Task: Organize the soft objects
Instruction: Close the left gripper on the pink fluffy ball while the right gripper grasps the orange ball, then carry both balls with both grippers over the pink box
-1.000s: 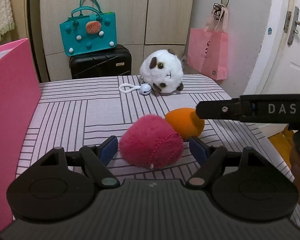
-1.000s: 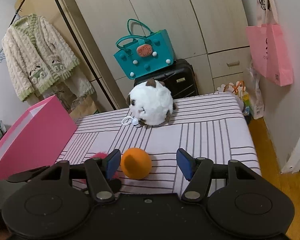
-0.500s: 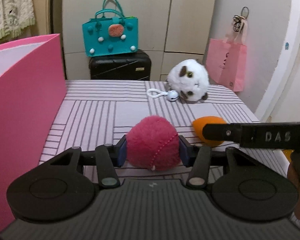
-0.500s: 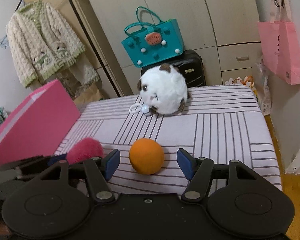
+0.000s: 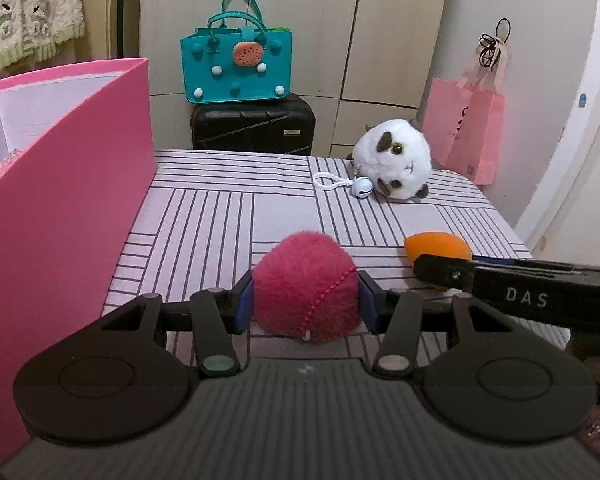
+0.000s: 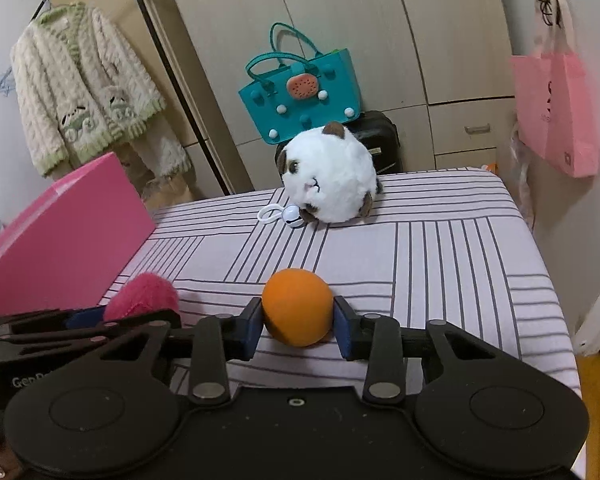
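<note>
One pink box (image 5: 64,216) is seen on the table (image 5: 228,216), its contents unclear. The red ball (image 5: 304,286) is clamped by the left tool (image 5: 305,307); the orange ball (image 6: 297,306) is being squeezed by the closing right tool (image 6: 298,327).

A striped counter (image 6: 460,248) is seen carrying a pink box (image 5: 60,220), a white plush (image 6: 328,176) with a bell (image 6: 292,214), an orange ball (image 6: 298,306) and a red plush ball (image 5: 304,284).
</note>
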